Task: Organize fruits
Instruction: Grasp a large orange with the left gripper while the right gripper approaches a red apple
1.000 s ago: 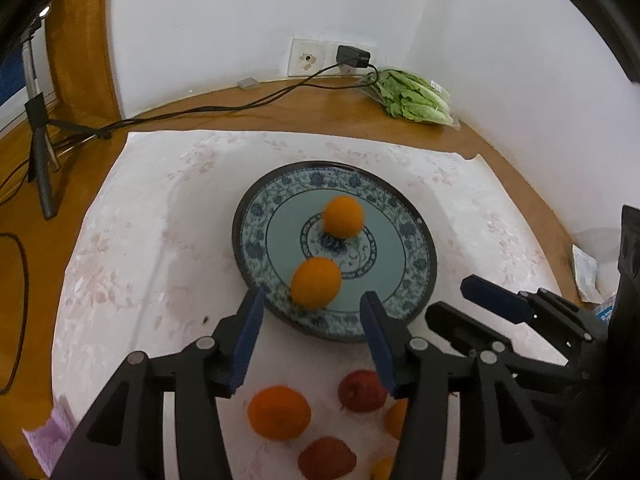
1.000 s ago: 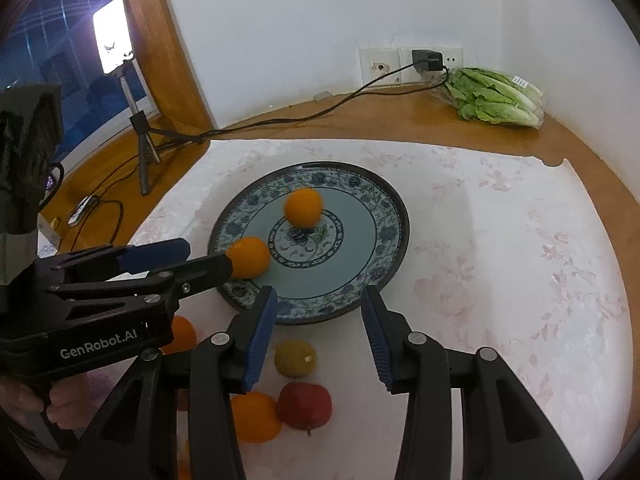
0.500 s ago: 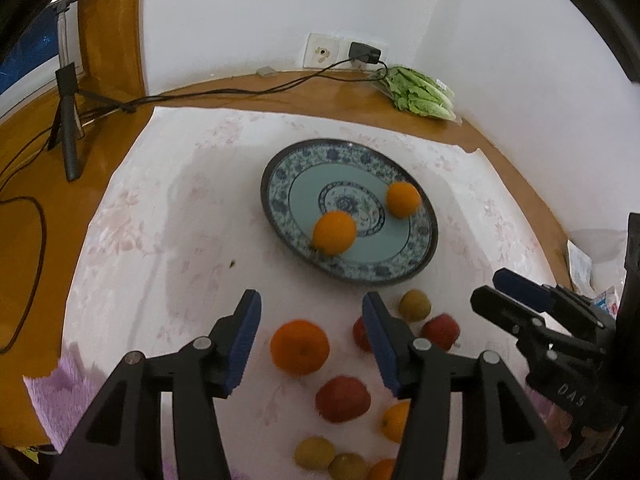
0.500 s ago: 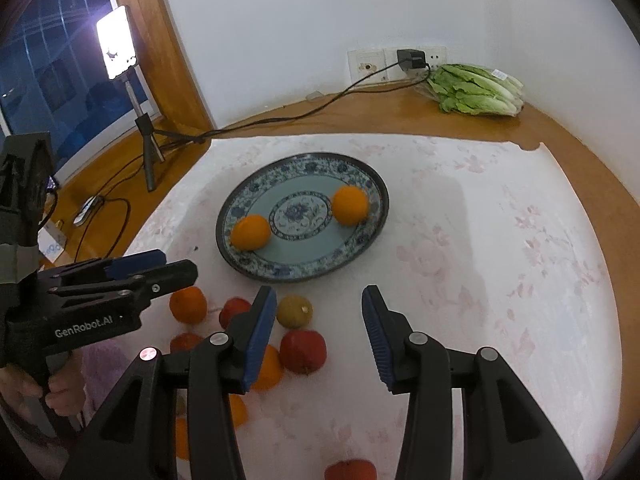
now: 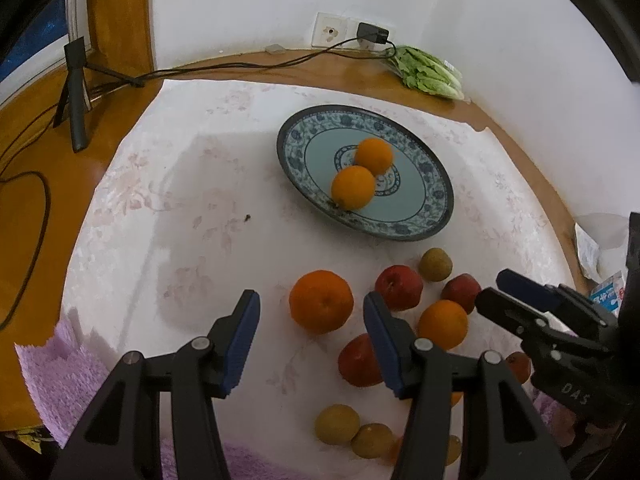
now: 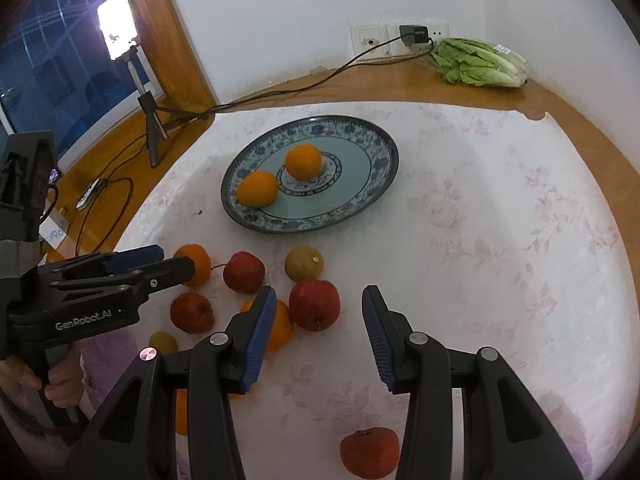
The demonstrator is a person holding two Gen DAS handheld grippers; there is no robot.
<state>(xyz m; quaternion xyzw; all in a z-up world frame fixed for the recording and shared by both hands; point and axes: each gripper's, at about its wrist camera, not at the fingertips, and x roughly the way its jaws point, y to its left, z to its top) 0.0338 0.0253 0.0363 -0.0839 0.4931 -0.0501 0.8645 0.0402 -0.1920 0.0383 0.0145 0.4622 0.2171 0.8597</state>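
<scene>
- The round blue-and-white patterned ceramic plate (image 5: 424, 216) lies well ahead of both tongs on the white floral cloth (image 5: 168, 216) that covers the wooden bench (image 5: 48, 160). It holds two oranges (image 5: 353, 187), which touch in the left wrist view and show a small gap in the right wrist view.
- The other fruit lies loose on the cloth, between the plate and the tongs: a large orange (image 5: 321, 306), red apples (image 5: 399, 287), a yellow-green round fruit (image 5: 435, 264) and more oranges.
- Only the right wrist view shows a lit lamp on a small tripod (image 6: 118, 36), a dark window, a red fruit (image 6: 370, 453) lying alone close under the right tongs, and the person's fingers (image 6: 60, 384) on the left handle.
- Only the left wrist view shows two yellow-green fruits (image 5: 352, 432) close below the left tongs and a purple towel (image 5: 52, 376) at the cloth's near edge.
- Both views show a bagged green lettuce (image 6: 476, 62) by the far wall socket.
- The left tongs (image 5: 310, 342) stand partly open and hold nothing; the large orange sits just ahead, in line with the gap.
- The right tongs (image 6: 318, 336) are also partly open and empty, above bare cloth, with a red apple (image 6: 315, 304) just ahead toward the left finger.
</scene>
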